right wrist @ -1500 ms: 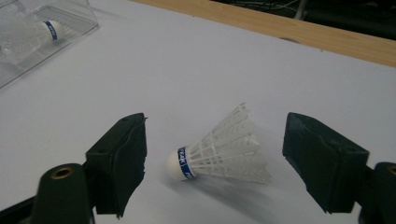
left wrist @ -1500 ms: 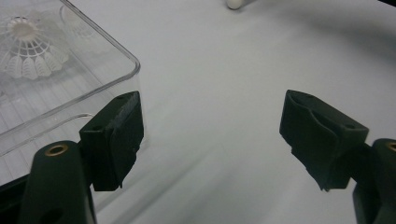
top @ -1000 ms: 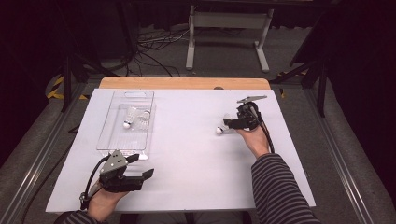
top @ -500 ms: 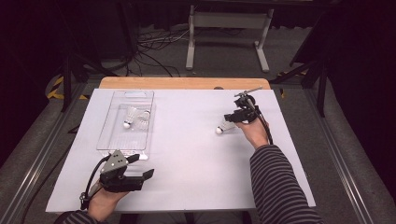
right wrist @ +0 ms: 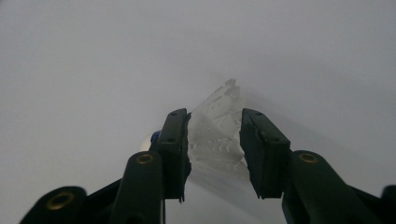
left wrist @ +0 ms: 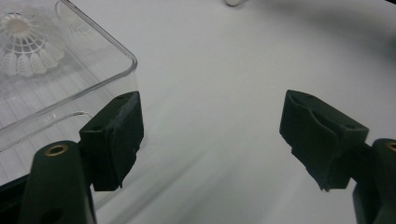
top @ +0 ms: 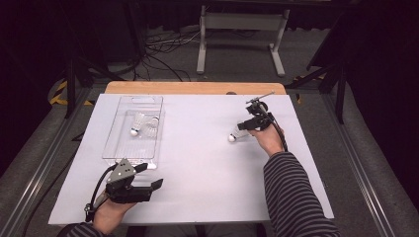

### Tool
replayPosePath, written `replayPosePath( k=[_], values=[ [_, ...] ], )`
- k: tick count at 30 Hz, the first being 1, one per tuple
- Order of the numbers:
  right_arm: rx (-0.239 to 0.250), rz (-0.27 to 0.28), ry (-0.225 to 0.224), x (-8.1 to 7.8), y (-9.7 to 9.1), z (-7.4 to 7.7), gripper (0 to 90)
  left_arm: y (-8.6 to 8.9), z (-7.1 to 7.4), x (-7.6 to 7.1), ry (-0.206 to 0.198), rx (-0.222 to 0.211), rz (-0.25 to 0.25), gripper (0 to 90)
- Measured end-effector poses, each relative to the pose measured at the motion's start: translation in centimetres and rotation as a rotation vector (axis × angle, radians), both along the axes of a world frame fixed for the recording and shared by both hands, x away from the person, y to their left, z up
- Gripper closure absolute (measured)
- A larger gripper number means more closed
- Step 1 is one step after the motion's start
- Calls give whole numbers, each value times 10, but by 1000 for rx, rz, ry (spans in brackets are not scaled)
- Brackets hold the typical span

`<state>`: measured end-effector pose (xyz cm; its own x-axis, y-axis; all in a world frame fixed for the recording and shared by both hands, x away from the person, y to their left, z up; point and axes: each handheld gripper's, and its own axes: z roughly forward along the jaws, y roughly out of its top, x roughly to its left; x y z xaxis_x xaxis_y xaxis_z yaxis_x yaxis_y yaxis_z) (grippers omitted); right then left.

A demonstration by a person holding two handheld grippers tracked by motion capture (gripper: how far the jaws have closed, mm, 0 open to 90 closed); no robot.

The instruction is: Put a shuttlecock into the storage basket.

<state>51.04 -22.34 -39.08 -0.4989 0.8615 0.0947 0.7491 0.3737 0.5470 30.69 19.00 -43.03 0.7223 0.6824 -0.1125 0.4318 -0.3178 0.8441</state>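
So the right claw [right wrist: 214,154] had just been closing, its jaws pinching the skirt of a white shuttlecock [right wrist: 218,135] lying on the white surface [top: 197,148], right of centre. The left claw [left wrist: 210,135] sat spread wide, holding nothing, just beside the clear tray [top: 114,143].

The person wears striped sleeves [top: 291,197]. Each black hand-held gripper [top: 129,190] has brass-ringed screw holes, a trailing black cable, and the left a grey three-cornered plate.
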Motion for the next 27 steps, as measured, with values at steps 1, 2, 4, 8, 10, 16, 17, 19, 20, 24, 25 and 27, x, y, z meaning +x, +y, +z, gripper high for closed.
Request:
replayPosePath(
  k=[1, 2, 4, 8, 10, 16, 17, 19, 20, 24, 25, 27],
  values=[
    [0, 0, 4, 0, 0, -1, 650, 0, 0, 0, 1, 1, 0, 228],
    [0, 4, 10, 0, 1, -1, 659, 0, 0, 0, 3, 4, 1, 228],
    [0, 11, 16, 1, 1, -3, 677, 0, 0, 0, 2, 3, 1, 228],
    [6, 24, 23, 1, 1, -3, 718, 0, 0, 0, 0, 2, 0, 229],
    [12, 32, 27, 1, 1, -3, 736, 0, 0, 0, 1, 2, 1, 229],
    [22, 45, 43, 1, -2, -4, 797, -1, 0, 0, 3, 7, -2, 229],
    [25, 41, 48, 1, -2, -4, 807, -1, 0, 0, -1, 11, -1, 229],
    [31, 44, 55, 0, -3, -4, 823, -1, 0, 0, -1, 13, -3, 229],
    [32, 51, 59, 0, -3, -4, 833, -1, 0, 0, 0, 13, -3, 229],
    [31, 69, 59, -2, -3, -3, 853, -1, 0, -1, -2, 17, -1, 230],
    [32, 74, 58, -2, -2, -2, 856, -1, 0, -1, -2, 16, -2, 230],
    [33, 80, 58, -4, 0, -1, 862, -1, 0, -1, -4, 18, -3, 230]
  ],
)
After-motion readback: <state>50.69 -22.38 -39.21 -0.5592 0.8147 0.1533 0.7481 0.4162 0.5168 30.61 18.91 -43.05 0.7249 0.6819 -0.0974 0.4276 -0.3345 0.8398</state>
